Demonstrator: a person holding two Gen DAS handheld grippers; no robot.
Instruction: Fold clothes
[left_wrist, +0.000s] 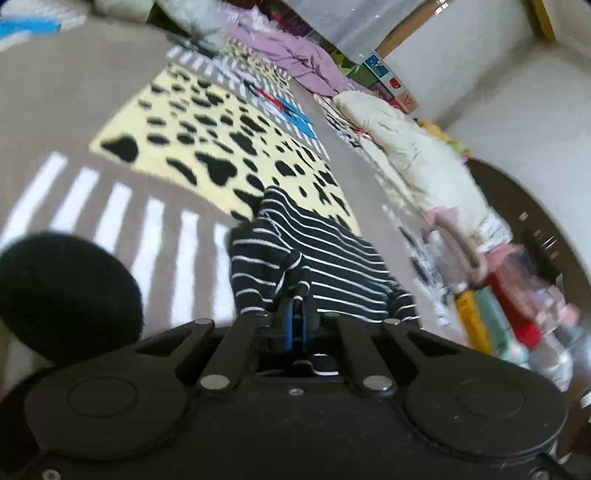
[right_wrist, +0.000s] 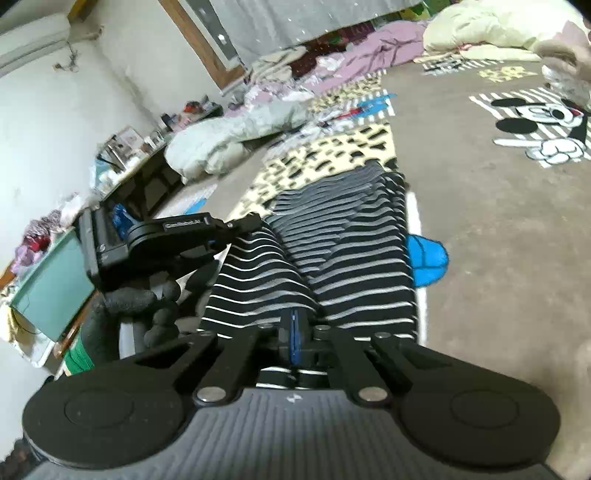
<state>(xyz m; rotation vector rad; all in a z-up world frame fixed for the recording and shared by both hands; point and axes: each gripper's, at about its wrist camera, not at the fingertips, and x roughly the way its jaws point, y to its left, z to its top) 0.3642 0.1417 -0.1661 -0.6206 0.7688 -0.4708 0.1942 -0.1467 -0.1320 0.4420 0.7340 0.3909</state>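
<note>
The left gripper (left_wrist: 295, 306) has its jaws pinched tight on a bunched fold of the black-and-white striped garment (left_wrist: 317, 258), which rises from the fingertips in a crumpled ridge. The right gripper (right_wrist: 293, 332) is likewise closed hard on the near hem of the same striped garment (right_wrist: 332, 258). In the right wrist view the left gripper (right_wrist: 207, 254) shows from the side, held by a hand in a dark glove (right_wrist: 125, 306), meeting the cloth's left edge.

The garment lies stretched away from both grippers over a grey rug (left_wrist: 74, 92). Its far end covers the near edge of the rug's pale yellow patch with black blotches (left_wrist: 207, 147). White bars (left_wrist: 110, 218) printed on the rug run along the garment's left side in the left wrist view. A blue printed shape (right_wrist: 426, 258) peeks out at the garment's right edge, and a cartoon mouse print (right_wrist: 543, 125) sits toward the rug's far right corner.

Along the rug's far edge lie a mauve blanket (left_wrist: 295, 55) and a cream quilt (left_wrist: 413, 155). A white wall (right_wrist: 74, 110) stands beyond.
</note>
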